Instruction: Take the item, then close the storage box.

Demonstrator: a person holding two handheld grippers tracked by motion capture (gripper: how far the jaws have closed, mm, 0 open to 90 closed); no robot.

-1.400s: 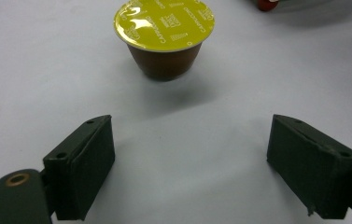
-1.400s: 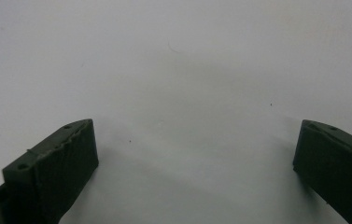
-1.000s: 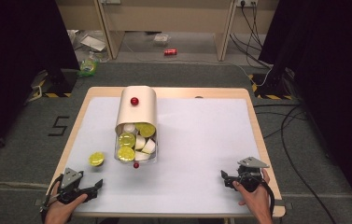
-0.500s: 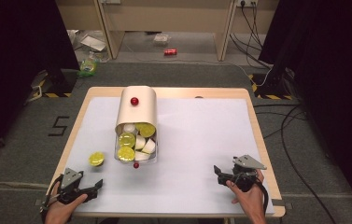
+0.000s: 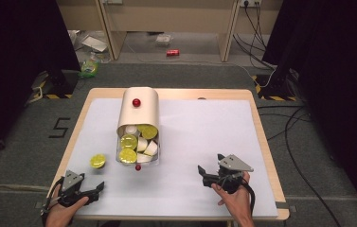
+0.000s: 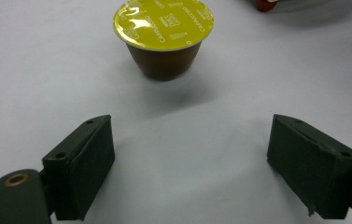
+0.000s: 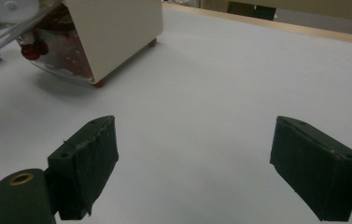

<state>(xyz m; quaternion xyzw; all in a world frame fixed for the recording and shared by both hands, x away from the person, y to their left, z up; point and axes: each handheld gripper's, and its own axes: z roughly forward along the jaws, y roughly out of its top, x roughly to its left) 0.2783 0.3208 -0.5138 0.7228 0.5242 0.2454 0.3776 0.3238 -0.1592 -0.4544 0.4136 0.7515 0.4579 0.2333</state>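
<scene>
A cream capsule box (image 5: 139, 108) with a red knob on its curved lid lies at the table's left middle. Its clear drawer (image 5: 137, 144) is pulled out toward me and holds several yellow-lidded and white capsules. One loose yellow-lidded capsule (image 5: 97, 161) stands left of the drawer. My left gripper (image 5: 99, 187) rests near the front left corner, open and empty, with that capsule (image 6: 164, 32) just ahead of its jaws. My right gripper (image 5: 203, 172) hovers at the front right, open and empty, and points left toward the box (image 7: 113, 37).
A white sheet covers the wooden table (image 5: 261, 137). The drawer's small red knob (image 5: 138, 167) sticks out toward me. Bare sheet stretches between the box and my right gripper. Cables and a red can (image 5: 172, 52) lie on the floor beyond the table.
My right gripper has moved left toward the table's middle and risen slightly. My left gripper and the capsules have stayed put.
</scene>
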